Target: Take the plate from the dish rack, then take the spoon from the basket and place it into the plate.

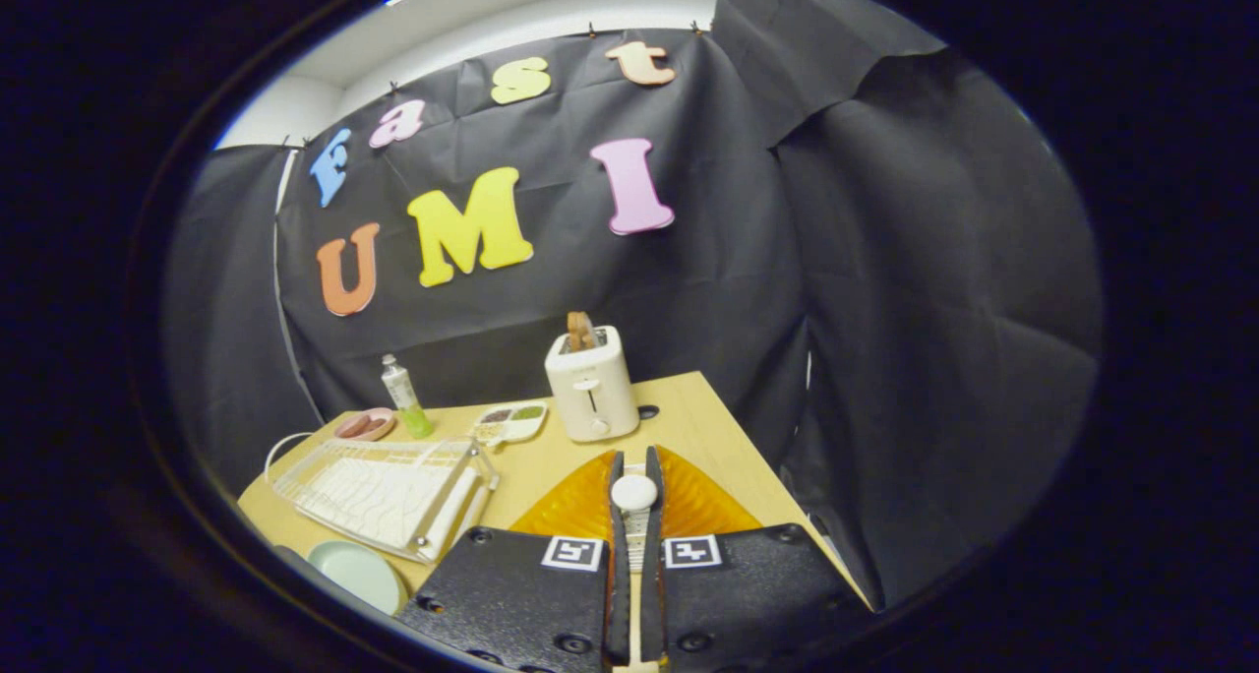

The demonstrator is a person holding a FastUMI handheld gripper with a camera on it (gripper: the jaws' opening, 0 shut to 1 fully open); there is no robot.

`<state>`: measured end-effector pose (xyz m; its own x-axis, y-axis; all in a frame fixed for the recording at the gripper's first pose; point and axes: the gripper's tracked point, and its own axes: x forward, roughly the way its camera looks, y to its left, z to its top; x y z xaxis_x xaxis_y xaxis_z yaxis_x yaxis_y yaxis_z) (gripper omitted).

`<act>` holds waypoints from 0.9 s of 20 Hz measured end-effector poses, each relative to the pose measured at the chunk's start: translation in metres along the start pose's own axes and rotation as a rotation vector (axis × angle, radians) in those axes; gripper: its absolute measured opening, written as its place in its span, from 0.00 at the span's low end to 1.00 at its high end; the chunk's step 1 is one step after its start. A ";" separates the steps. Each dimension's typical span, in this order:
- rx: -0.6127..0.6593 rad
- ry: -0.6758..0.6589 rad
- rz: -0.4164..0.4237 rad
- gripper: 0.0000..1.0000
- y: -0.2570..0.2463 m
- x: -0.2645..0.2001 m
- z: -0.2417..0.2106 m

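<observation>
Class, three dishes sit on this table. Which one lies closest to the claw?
The pale green plate, just before the dish rack. The pink dish and the divided tray lie beyond the rack. The claw grips a white spoon.

No words, brands or numbers can be read on the things here. The nearest to a sign are two square black-and-white coded markers, one (572,553) on the left half and one (692,551) on the right half of the claw (634,457), whose fingers are closed on a spoon (634,493); they show block patterns only. The bottle (401,390) at the back of the worktop (689,417) carries a label too small to make out.
</observation>
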<state>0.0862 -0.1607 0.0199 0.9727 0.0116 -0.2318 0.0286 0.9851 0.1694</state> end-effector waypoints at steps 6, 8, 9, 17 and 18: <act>-0.059 0.029 0.272 0.09 0.115 -0.062 0.011; -0.078 0.069 0.364 0.09 0.151 -0.079 0.001; -0.091 0.087 0.403 0.09 0.167 -0.086 -0.005; -0.255 0.270 0.599 0.09 0.263 -0.101 -0.092; -0.273 0.312 0.620 0.09 0.269 -0.102 -0.108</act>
<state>-0.0302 0.1221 -0.0140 0.6801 0.5873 -0.4388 -0.6019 0.7890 0.1232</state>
